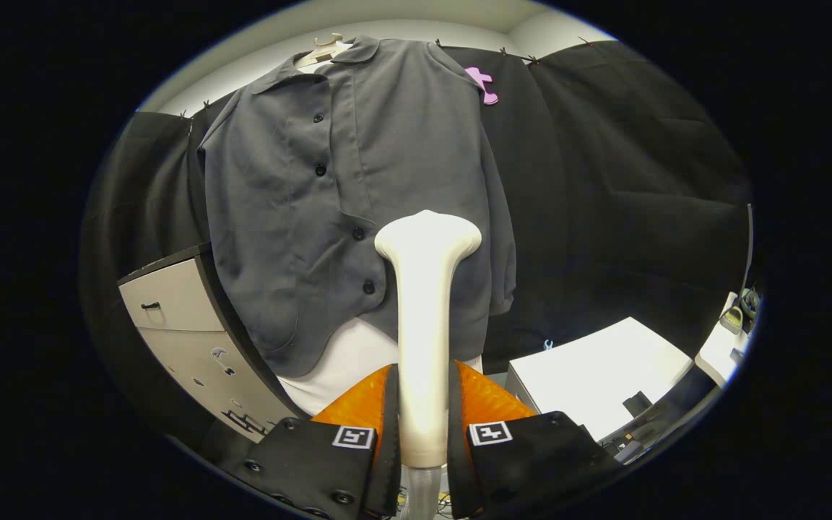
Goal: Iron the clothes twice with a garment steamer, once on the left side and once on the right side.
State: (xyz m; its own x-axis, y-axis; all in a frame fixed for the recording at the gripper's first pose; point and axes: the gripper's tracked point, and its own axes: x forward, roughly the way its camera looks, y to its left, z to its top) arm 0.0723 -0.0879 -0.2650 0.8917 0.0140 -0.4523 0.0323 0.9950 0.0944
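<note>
Two fingers (386, 419) of the gripper (423, 415) clamp the steamer (425, 318) by its handle, one on each side, both pressing against it. The grip sits low on the handle, which leaves the whole upper length and the flared head free to reach the cloth. The steamer runs straight ahead along the fingers and stands nearly upright between them, so the head leads any move toward the garment. A clear tube (422, 491) leaves the base of the handle below the fingers.

Beyond the head hangs the shirt (344, 202), buttoned and spread on a hanger (322, 49) high against the booth wall; hanging keeps the front flat and open to a vertical pass. The head appears to sit over the lower part of the shirt, just beside the button line, on the panel away from the cabinet. Contact with the cloth cannot be judged from this view.

The gripper is held level and aimed squarely at the shirt front, slightly below its middle. A cabinet (170, 318) stands beside the shirt, and a white table (604, 375) lies on the other side.
</note>
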